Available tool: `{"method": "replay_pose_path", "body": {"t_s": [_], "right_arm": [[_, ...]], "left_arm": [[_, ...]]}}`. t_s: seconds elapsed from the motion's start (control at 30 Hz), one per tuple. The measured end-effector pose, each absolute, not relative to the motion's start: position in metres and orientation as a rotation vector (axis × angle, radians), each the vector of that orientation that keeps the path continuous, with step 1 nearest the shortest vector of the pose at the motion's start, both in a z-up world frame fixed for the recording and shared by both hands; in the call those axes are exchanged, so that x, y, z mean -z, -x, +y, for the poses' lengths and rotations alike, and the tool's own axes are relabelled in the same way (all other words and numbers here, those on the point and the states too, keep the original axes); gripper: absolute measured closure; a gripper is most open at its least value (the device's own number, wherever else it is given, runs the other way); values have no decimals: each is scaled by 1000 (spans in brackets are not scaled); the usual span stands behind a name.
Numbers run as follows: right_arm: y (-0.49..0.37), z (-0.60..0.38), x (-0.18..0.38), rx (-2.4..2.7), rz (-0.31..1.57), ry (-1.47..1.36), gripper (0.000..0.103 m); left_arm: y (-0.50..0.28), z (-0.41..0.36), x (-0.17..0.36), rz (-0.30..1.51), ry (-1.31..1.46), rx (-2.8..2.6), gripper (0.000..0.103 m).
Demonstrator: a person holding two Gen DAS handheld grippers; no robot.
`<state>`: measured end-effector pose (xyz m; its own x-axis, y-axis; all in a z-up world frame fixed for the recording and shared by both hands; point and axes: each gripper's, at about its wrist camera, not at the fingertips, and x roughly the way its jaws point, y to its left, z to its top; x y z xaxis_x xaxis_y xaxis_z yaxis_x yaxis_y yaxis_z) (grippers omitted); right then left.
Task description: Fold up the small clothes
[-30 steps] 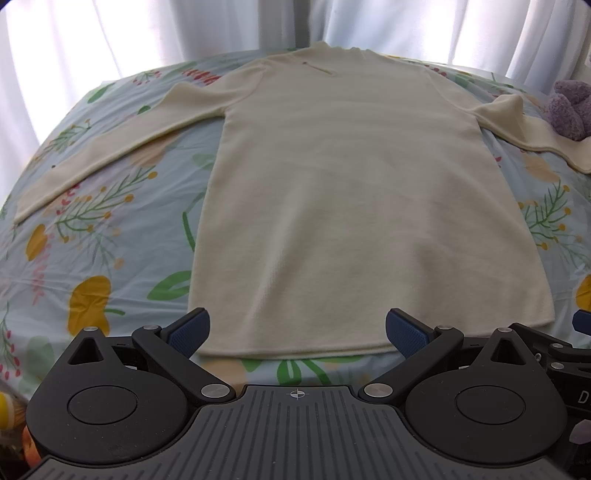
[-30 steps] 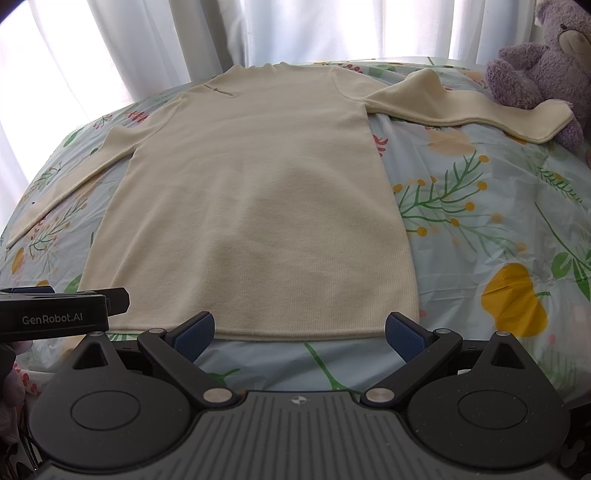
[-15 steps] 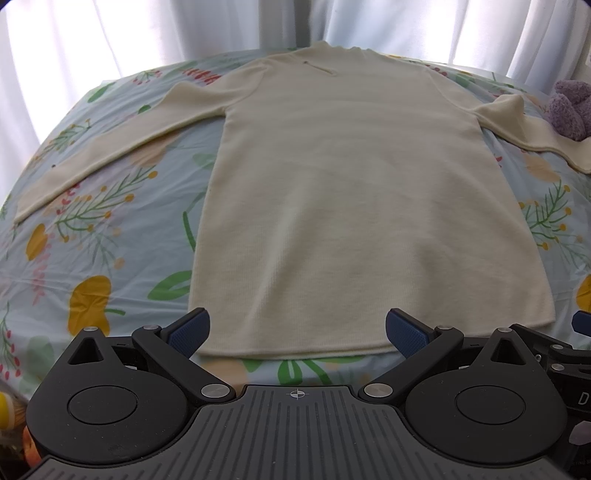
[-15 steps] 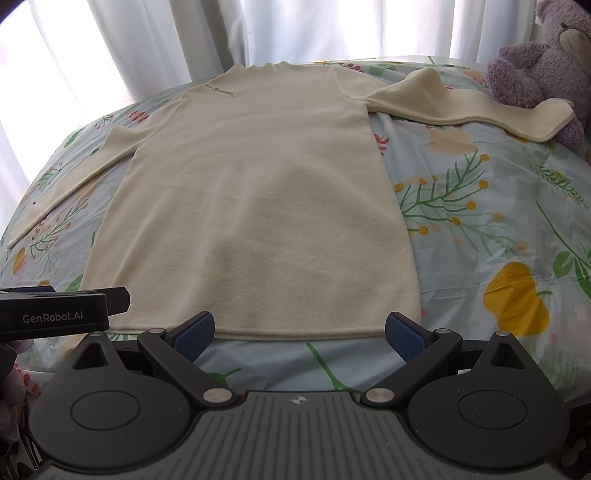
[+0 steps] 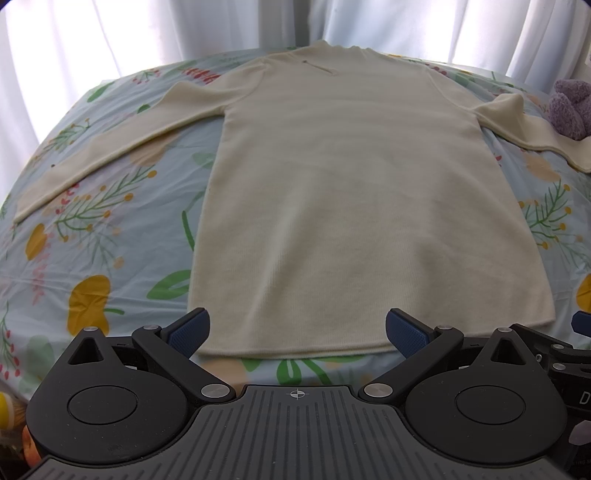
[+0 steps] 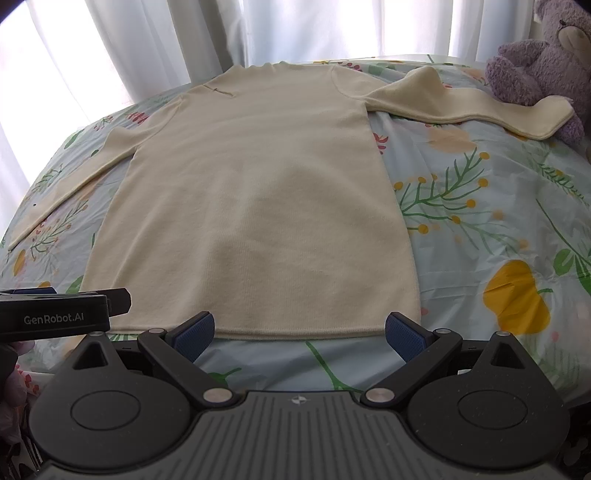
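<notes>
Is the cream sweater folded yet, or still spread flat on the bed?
Spread flat. The cream sweater lies unfolded on the floral sheet, both sleeves stretched outward, hem straight.

Cream sweater [image 5: 354, 206] flat on floral bedsheet [image 5: 110, 236]

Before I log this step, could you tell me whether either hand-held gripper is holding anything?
Nothing is held: the left hand-held gripper and right hand-held gripper are open, short of the sweater's hem.

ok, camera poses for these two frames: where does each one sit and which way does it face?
Left wrist: on the left gripper, near the sweater hem, facing its collar and the curtains; open blue pads and the right gripper's edge show.
Right wrist: on the right gripper, further right, same heading; open pads and the left gripper's side show.
Shared: sweater, floral sheet, purple teddy bear.
</notes>
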<state>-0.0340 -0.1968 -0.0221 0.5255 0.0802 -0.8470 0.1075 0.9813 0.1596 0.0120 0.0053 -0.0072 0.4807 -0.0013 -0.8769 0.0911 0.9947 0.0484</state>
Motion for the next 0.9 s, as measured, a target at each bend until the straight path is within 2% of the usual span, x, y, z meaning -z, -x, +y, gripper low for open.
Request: {"method": "replay_pose_path", "body": {"t_s": [0.9], "right_arm": [[32, -197, 23, 20, 1016, -208, 4]], "left_arm": [[-16, 6, 10, 1077, -96, 55, 0]]}}
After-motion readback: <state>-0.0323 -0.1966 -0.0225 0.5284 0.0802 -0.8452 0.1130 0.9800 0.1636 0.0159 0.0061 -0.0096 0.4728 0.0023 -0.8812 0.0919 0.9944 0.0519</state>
